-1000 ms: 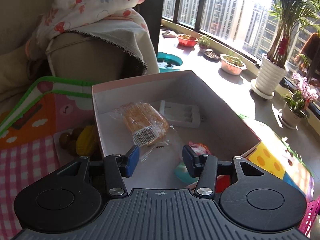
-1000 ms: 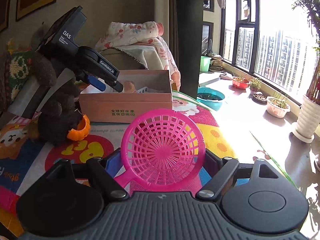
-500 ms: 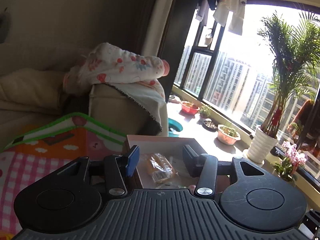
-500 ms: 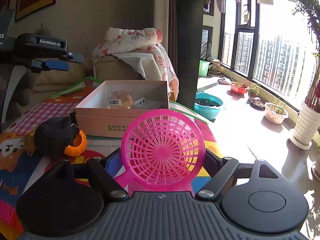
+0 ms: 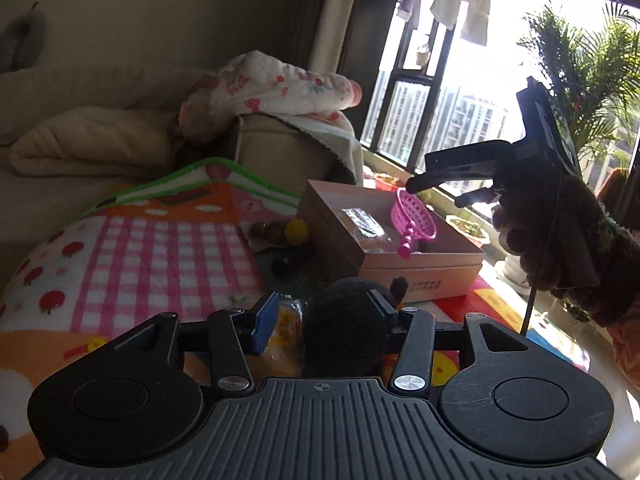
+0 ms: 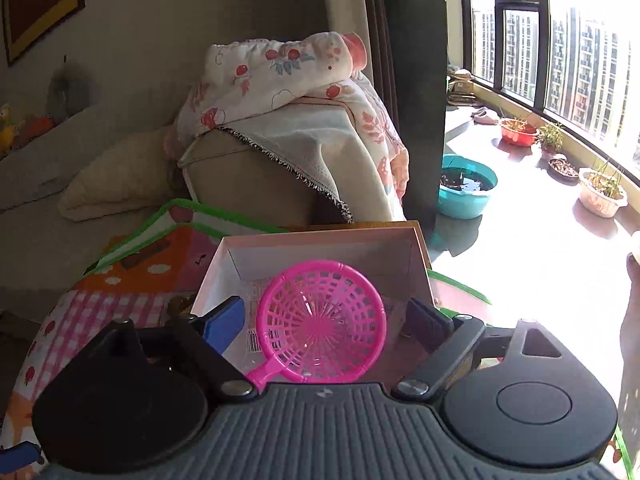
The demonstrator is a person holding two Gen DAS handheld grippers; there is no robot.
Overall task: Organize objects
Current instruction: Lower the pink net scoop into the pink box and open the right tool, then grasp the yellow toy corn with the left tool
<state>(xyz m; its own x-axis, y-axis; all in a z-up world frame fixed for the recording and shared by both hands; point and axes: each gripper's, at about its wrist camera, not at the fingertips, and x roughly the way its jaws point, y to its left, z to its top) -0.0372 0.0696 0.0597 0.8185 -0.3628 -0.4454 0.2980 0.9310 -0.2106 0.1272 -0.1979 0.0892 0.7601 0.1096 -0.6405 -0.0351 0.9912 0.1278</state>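
Note:
A pink plastic strainer (image 6: 322, 326) hangs over the open cardboard box (image 6: 316, 242), between the fingers of my right gripper (image 6: 326, 326), whose jaws stand wide. In the left wrist view the strainer (image 5: 414, 222) tilts handle-down inside the box (image 5: 420, 270), just below the right gripper's tips (image 5: 416, 186); whether they still touch it is unclear. My left gripper (image 5: 324, 316) is open, low over the play mat, with a black plush toy (image 5: 346, 332) between its fingers. A wrapped bread (image 5: 362, 228) lies in the box.
A colourful play mat (image 5: 160, 252) covers the floor. Small fruit toys (image 5: 286, 232) lie left of the box. A sofa arm with a floral blanket (image 6: 280, 80) stands behind. A teal basin (image 6: 466, 190) and plant pots (image 6: 600, 194) line the window ledge.
The right gripper carried the strainer forward over the box and its jaws opened. The left gripper pulled back from the box and dropped low around the black plush toy.

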